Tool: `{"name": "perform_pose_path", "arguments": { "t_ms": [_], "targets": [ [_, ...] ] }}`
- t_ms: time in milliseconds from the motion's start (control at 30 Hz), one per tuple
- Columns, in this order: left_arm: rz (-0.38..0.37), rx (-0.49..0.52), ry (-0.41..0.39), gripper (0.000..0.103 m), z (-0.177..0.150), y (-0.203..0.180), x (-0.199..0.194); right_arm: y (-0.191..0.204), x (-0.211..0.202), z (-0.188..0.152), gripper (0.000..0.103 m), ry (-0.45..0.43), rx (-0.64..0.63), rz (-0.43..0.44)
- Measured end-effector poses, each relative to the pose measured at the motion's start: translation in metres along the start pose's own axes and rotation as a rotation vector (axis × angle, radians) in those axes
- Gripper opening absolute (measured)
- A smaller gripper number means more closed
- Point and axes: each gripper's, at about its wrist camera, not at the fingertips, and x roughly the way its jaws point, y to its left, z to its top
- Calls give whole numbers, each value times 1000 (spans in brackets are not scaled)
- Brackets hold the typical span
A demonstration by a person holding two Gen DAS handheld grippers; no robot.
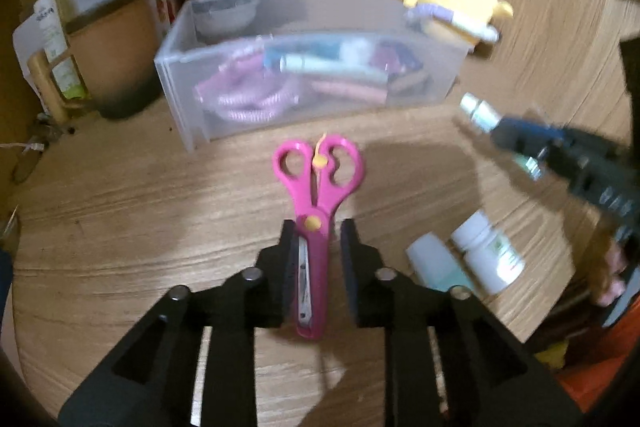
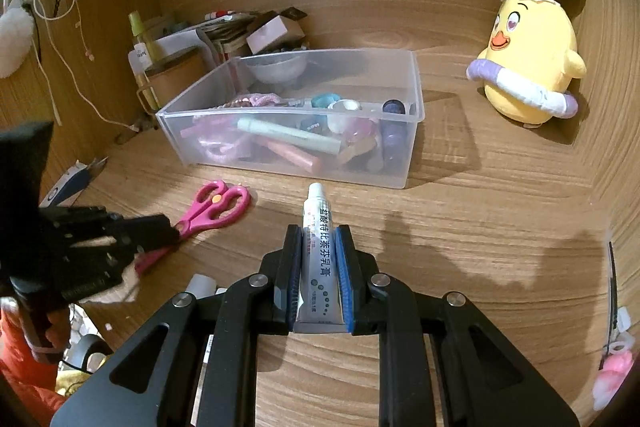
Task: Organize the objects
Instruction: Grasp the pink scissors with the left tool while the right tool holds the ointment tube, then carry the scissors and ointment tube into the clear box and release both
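Scissors, hot pink plastic with a yellow pivot, lie flat on the wooden worktop in the left wrist view. Blades sit between the left gripper jaws, handles pointing straight ahead toward the clear storage bin, so the long axis runs along the jaws. Jaws are spread wider than the blades; one pad looks like it's touching, the other clearly isn't. Two small white bottles stand just right of the jaws.

Right wrist view: the right gripper jaws are clamped on a white ointment tube, cap pointing forward at the bin, crimped end back between the pads. The tube is lifted off the worktop, just short of the bin's front wall. A yellow chick plush sits far off to the right.
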Motion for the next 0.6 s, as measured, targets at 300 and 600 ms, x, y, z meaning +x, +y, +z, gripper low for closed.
{"name": "perform_pose_path", "arguments": {
  "t_ms": [300,600],
  "targets": [
    [27,66,-21,19,7,-4,10,5,-5,15,15,-47,-13,8],
    [-20,-6,-129,19,13,5,-24,-1,-10,45,15,-109,-10,-18]
  ]
}}
